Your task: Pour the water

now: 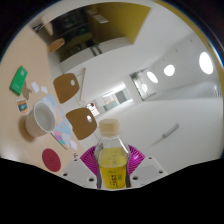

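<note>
The gripper (pixel 113 170) clamps a yellow-capped clear plastic bottle (pixel 112 155); the white paper cup (pixel 43 119) sits well off, pouring not begun.

Gripper (pixel 112 168) tilted sharply, view rolled sideways, two fingers (pixel 90 161) with magenta pads closed against both sides of a yellow bottle (pixel 112 160), bottle gripped at mid-body, no gap visible at either pad

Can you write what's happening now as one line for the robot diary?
gripper: shut on bottle | bottle: yellow, lifted, tilted view | paper cup: on table, apart
</note>
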`<state>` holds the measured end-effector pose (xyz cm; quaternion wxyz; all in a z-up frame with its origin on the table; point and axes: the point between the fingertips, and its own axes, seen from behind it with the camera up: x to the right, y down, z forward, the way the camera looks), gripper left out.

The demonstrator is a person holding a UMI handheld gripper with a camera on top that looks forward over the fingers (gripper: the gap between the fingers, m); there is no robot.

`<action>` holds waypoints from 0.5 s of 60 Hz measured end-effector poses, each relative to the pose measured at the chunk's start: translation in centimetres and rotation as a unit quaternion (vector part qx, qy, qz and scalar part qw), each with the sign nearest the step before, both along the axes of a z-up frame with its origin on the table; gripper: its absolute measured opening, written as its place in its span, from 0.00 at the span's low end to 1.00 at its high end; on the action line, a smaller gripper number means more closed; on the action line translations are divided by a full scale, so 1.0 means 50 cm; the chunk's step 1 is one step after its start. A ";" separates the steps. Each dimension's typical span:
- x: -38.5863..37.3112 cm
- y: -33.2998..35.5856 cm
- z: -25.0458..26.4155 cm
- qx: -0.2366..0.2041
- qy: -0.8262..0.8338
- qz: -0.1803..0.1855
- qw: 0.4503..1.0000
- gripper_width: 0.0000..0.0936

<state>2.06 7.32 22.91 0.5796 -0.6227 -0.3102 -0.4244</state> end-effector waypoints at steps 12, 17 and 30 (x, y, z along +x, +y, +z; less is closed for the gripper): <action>-0.165 0.131 -0.073 -0.046 -0.437 0.010 0.898 0.35; -0.175 0.138 -0.095 -0.064 -0.524 0.021 0.849 0.36; -0.170 0.164 -0.066 -0.056 -0.486 0.016 0.872 0.36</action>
